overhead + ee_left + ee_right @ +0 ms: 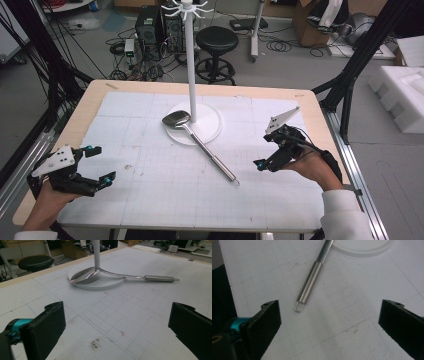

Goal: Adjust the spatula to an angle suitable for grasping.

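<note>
On the white gridded mat (150,195), we hold both the left gripper (96,165) and the right gripper (272,150) spread wide and empty near the long steel ladle (200,145).

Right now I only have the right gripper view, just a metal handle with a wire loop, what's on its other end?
Observer: A ladle; its bowl rests on the white stand base.
Operator: Anything rising from that base?
Observer: A white pole with hooks on top.
Operator: Where's the left gripper?
Observer: The left gripper is at the mat's near left, jaws open, nothing between them.
</note>
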